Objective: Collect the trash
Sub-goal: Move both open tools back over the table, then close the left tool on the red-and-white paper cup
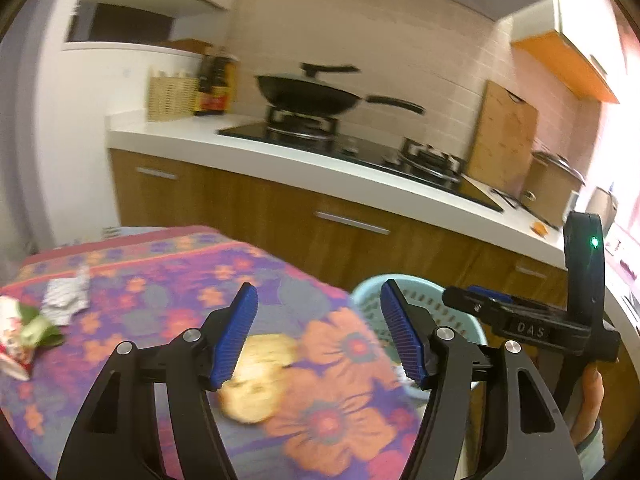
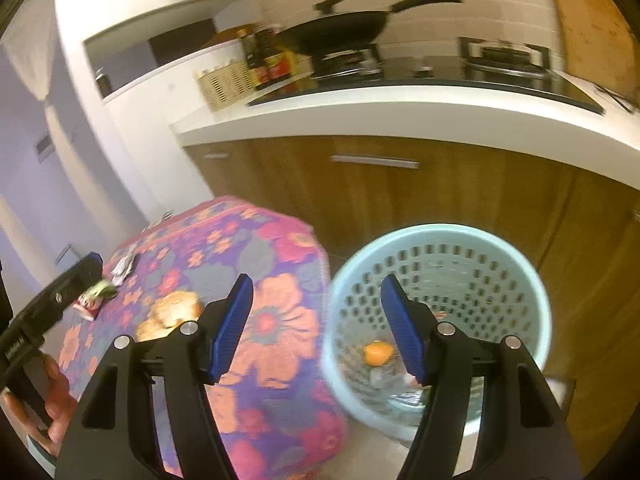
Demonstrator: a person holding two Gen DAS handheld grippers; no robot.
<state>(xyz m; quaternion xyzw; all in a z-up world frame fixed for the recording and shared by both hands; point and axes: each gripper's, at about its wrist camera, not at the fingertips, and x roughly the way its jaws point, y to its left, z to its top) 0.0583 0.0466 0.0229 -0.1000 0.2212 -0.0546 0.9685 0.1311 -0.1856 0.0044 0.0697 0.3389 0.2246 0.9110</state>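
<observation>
Though beside tablecloth edge (image 2: 320, 248), basket (image 2: 536, 292) apart.

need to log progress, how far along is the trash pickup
Partly done: an orange scrap and other bits already lie in the pale blue perforated plastic bin. Nothing is in hand; left gripper and right gripper are both open and empty. Left on the floral tablecloth: yellowish peel pieces, crumpled white paper, red-and-white wrapper.

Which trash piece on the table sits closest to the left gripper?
The yellowish peel, just below the left gripper. The crumpled foil and red-white wrapper lie farther left.
</observation>
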